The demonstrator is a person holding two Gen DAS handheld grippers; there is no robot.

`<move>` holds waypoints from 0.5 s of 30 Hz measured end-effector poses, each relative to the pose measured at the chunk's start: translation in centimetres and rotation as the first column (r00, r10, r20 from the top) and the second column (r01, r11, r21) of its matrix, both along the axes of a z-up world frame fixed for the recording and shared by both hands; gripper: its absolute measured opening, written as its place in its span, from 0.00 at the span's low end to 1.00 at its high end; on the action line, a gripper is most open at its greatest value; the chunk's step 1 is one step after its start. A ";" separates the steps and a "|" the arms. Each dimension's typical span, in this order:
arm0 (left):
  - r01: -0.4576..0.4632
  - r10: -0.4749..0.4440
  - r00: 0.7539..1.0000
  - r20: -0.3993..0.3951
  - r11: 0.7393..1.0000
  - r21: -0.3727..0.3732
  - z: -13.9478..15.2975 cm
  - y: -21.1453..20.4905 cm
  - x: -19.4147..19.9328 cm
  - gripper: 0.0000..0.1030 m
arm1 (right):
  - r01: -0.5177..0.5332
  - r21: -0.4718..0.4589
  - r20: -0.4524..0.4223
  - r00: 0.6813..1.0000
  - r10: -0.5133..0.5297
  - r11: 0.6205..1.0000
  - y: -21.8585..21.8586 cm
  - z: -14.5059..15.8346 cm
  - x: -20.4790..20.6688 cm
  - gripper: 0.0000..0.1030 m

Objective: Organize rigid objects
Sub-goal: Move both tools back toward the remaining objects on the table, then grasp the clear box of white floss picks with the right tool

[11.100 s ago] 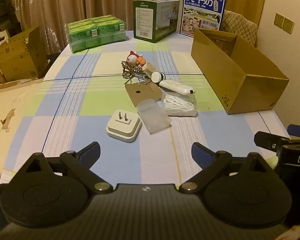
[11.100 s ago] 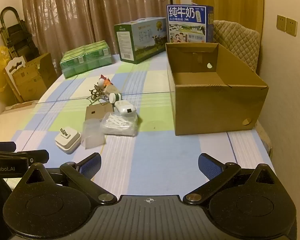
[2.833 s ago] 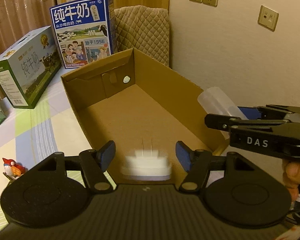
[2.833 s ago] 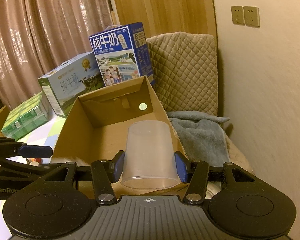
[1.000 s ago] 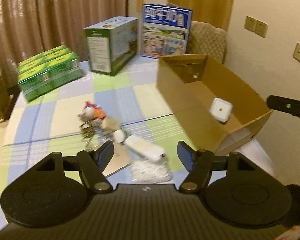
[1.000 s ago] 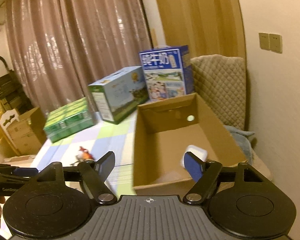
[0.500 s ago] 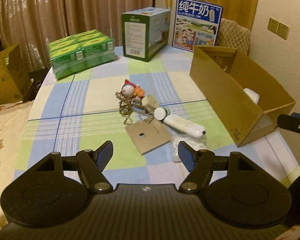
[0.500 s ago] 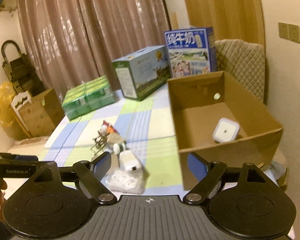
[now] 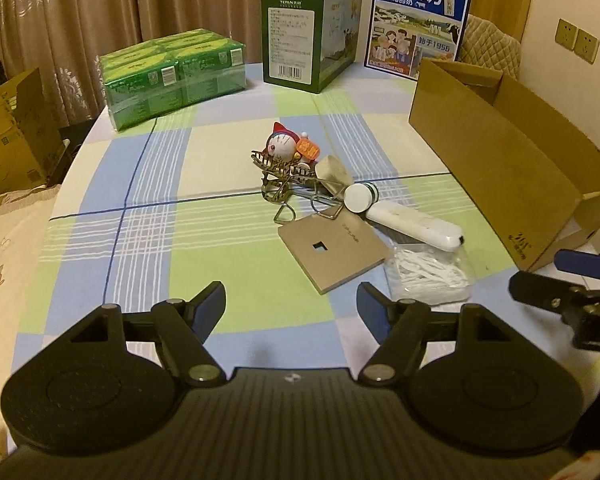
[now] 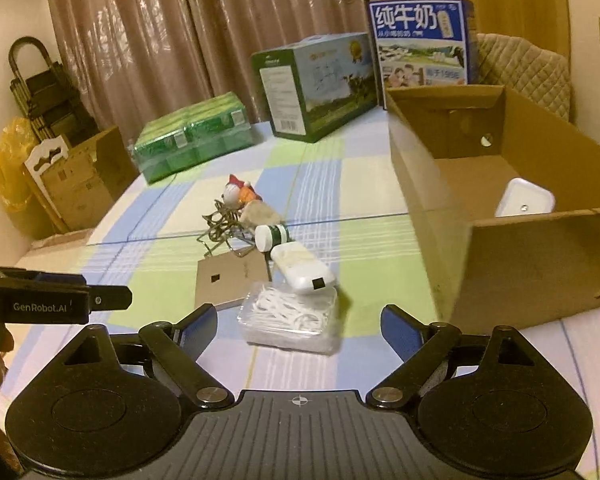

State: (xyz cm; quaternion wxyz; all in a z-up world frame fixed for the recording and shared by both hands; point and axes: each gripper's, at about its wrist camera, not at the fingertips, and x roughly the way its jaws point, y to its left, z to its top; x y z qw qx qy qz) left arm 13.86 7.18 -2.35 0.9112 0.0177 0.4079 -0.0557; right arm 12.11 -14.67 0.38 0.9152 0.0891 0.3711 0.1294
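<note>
A small heap of loose things lies mid-table on the checked cloth (image 9: 148,216): a clear bag of white picks (image 10: 290,318), a white device (image 10: 302,268) resting partly on it, a flat brown card (image 9: 334,250), a small white-capped jar (image 9: 358,197), a wire stand (image 9: 284,180) and a cat figurine (image 9: 286,144). To the right stands the open cardboard box (image 10: 532,256), with a white charger (image 10: 524,202) inside. The left gripper (image 9: 291,304) hovers with jaws apart and empty; the right gripper (image 10: 298,326) is opening, nothing between its jaws.
</note>
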 end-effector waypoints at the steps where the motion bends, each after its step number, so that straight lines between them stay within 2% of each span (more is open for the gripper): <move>1: 0.004 -0.004 1.000 0.000 1.000 0.002 -0.3 0.0 0.4 0.66 | -0.003 -0.004 -0.001 1.000 0.003 1.000 0.1 -0.3 0.4 0.84; 10: -0.007 0.006 0.999 -0.035 1.000 -0.024 -3.5 0.8 3.4 0.66 | -0.028 -0.008 -0.033 0.999 0.027 1.000 0.9 -3.6 3.8 0.84; 15: -0.011 0.009 0.999 -0.044 0.999 -0.047 -4.0 0.8 4.3 0.66 | -0.014 0.035 -0.096 0.995 0.017 0.999 0.7 -5.3 4.8 0.84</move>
